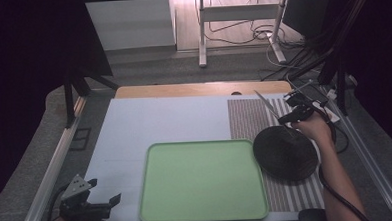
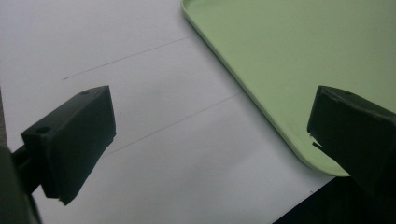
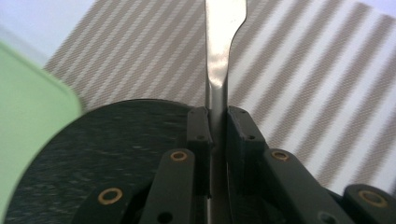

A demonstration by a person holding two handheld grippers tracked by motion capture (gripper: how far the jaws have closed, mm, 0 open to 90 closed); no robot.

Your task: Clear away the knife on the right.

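Observation:
My right gripper is shut on the handle of a metal table knife, held in the air at the right side. The knife's blade points away toward the table's far edge. Just below and in front of it, a black round plate lies on a striped placemat. My left gripper rests at the near left corner, jaws wide open with nothing between them, beside the corner of a green tray.
A white sheet covers the table under the tray and placemat. The tray's edge lies close to the plate's left side. A wooden strip runs along the far edge, with metal rails at both sides.

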